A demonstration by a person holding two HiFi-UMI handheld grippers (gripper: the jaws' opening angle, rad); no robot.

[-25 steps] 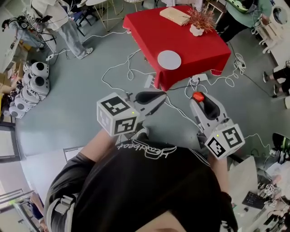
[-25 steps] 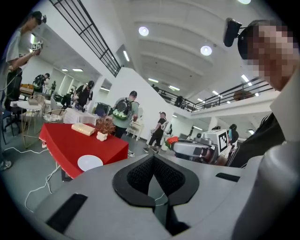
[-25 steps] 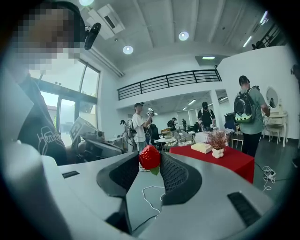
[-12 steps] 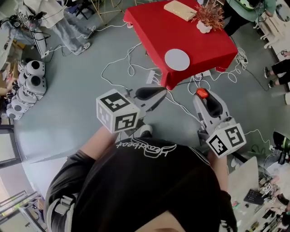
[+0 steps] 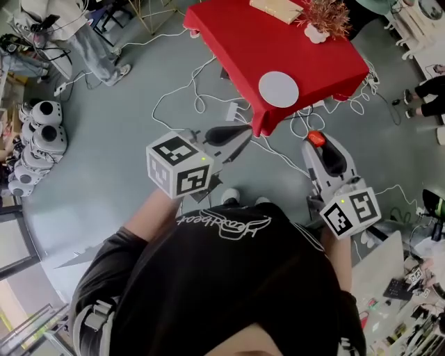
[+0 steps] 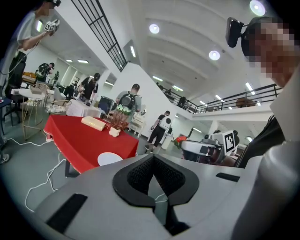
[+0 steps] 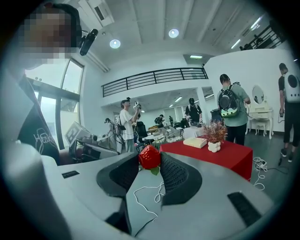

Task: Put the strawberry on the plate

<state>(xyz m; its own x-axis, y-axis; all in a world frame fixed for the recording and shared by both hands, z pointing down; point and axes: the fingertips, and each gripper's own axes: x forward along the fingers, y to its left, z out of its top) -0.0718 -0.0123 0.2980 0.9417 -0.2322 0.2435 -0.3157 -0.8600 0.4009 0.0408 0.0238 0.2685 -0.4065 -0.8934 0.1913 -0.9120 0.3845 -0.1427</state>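
The right gripper (image 5: 318, 142) had its jaws clamped on the strawberry (image 7: 149, 156), which sat pinched at the very tips, red body up and a green leaf hanging below. The jaws stood fairly wide, since the fruit filled the gap between them. The left gripper (image 5: 242, 133) had its jaws together with nothing between them, the dark pads meeting at the tip.

Both grippers hung over the grey floor (image 5: 125, 139), short of the bench (image 5: 229, 35) with its red cloth. The white round plate (image 5: 279, 89) lay bare close to the bench's near corner, apart from the potted plant (image 5: 324, 17) at the far side. Loose cables (image 5: 188, 104) trailed over the floor around the bench.

By my reading the pick was done and the carry was in hand: the fruit was held but not yet over the bench. The next move called for taking the right gripper forward and a little leftward in the head view until the strawberry stood above the plate, lowering it close to the surface, then parting the jaws so it would settle without rolling off. With so shallow a hold at the tips, a steady approach looked wise, and the idle left gripper needed only to keep clear of the plate
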